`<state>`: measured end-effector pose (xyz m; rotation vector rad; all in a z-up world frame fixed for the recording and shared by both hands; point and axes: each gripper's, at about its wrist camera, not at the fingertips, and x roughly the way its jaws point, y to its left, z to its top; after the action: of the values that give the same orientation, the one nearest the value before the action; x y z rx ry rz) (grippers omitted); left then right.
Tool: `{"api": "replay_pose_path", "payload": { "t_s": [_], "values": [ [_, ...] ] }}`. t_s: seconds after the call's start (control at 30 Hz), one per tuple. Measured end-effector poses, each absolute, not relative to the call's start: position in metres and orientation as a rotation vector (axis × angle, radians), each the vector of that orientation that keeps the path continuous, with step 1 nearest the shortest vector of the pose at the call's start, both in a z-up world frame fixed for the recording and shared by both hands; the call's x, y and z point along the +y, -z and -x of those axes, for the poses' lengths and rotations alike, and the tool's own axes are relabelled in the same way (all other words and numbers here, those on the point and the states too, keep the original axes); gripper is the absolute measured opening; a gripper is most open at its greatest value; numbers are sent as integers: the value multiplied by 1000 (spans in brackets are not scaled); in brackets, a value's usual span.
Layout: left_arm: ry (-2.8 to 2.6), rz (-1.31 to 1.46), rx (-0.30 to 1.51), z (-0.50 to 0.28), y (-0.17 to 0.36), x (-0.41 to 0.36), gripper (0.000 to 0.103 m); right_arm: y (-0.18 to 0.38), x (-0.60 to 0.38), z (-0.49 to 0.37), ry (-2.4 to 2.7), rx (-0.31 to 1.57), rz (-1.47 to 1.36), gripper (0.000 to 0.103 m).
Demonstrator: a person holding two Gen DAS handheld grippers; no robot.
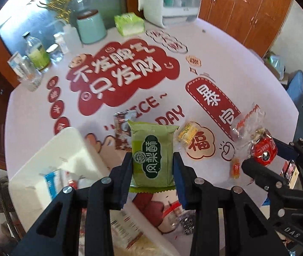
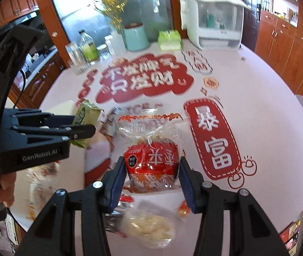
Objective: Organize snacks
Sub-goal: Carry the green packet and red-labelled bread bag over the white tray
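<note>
the left gripper (image 1: 153, 162) was clenched on a green snack packet (image 1: 153, 155), its blue pads pressing the packet's two long sides, and held it above the table (image 1: 226, 49), whose pale cloth bore large red printed characters. the right gripper (image 2: 151, 170) was clenched on a red snack bag (image 2: 151, 160) with a clear knotted top, also clear of the table. only the left wrist view showed the white bin (image 1: 66, 149) at the near left of the table, with a blue-and-white carton (image 1: 50, 181) and other blurred packets inside it; in the right wrist view just a pale corner of it peeked out behind the left gripper. the left view alone also showed a brown sachet (image 1: 121, 132) just behind the green packet, a yellow wrapped sweet (image 1: 188, 133) to its right and a small orange candy (image 1: 235, 167) near the right gripper. the right wrist view alone showed a person's hand (image 2: 4, 185) wrapped around the left gripper's handle at the near left, and a clear tub of pale snacks (image 2: 151, 226) lying blurred under the right gripper. both views showed the far edge of the table: a mint green canister (image 2: 135, 36), a green tissue pack (image 2: 169, 39), bottles (image 1: 37, 53) to the left and a white lidded cabinet (image 2: 213, 19) to the right.
</note>
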<state>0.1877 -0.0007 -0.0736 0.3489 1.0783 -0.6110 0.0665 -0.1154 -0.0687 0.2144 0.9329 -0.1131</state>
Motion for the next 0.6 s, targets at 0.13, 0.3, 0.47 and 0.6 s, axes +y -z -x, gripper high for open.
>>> {"api": "replay_pose_path", "payload": {
  "t_s": [0.13,0.3,0.47,0.6],
  "values": [
    [597,-327,1033,-177,51,28,34,47,-100,-62,107,894,-210,49],
    [568,-313,977,-163,29,64,34,26,-79,-57,90,856,-221,49],
    [517,-289,959,-157,20,109,34,6,-50,-53,58,814,-213,49],
    [473,-268,964,-154,20,141,34,-2,-24,-52,22,797,-206,49]
  ]
}}
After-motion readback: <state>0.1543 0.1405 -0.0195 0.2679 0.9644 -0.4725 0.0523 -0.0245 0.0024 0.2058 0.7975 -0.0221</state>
